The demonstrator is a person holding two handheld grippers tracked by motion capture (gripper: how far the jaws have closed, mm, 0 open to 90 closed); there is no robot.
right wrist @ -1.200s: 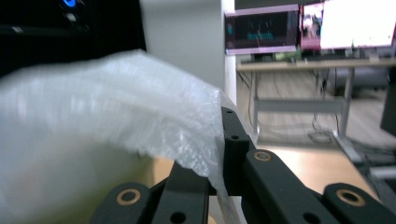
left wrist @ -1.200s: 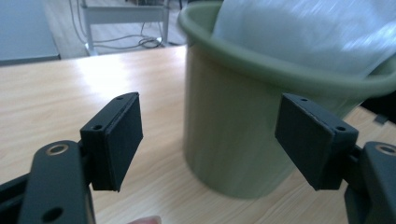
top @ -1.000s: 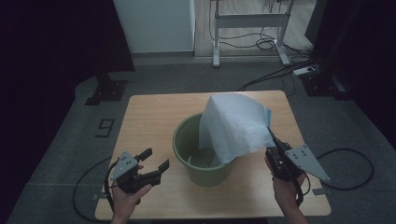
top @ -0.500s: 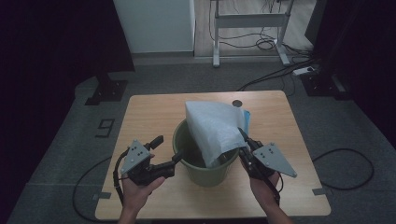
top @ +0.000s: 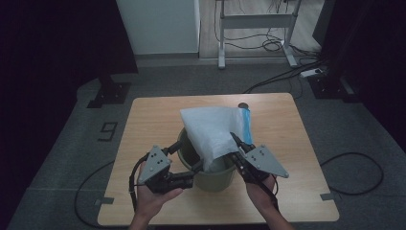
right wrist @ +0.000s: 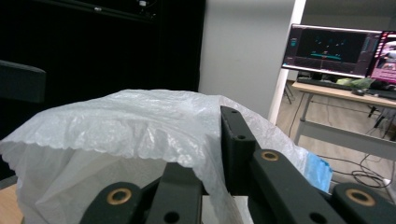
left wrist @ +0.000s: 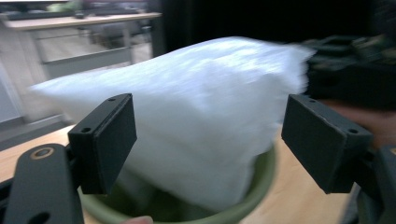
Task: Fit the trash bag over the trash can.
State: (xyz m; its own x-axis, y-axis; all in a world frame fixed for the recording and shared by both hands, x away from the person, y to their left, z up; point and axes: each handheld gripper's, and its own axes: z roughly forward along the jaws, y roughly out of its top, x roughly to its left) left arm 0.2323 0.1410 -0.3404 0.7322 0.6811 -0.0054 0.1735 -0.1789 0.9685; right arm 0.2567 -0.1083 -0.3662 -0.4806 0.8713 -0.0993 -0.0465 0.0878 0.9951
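White bag point(top: 213, 134) over green bucket point(top: 210, 178) rim, right gripper point(top: 236, 154) pinching it, left gripper point(top: 194, 173) wide beside.

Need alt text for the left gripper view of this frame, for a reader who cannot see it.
A white plastic bag hangs into a green bucket on a wooden table, seen between the left gripper's two open black jaws. The picture is motion-blurred.

Black tongs point(top: 195, 168), grey triangular plates, trailing black cables
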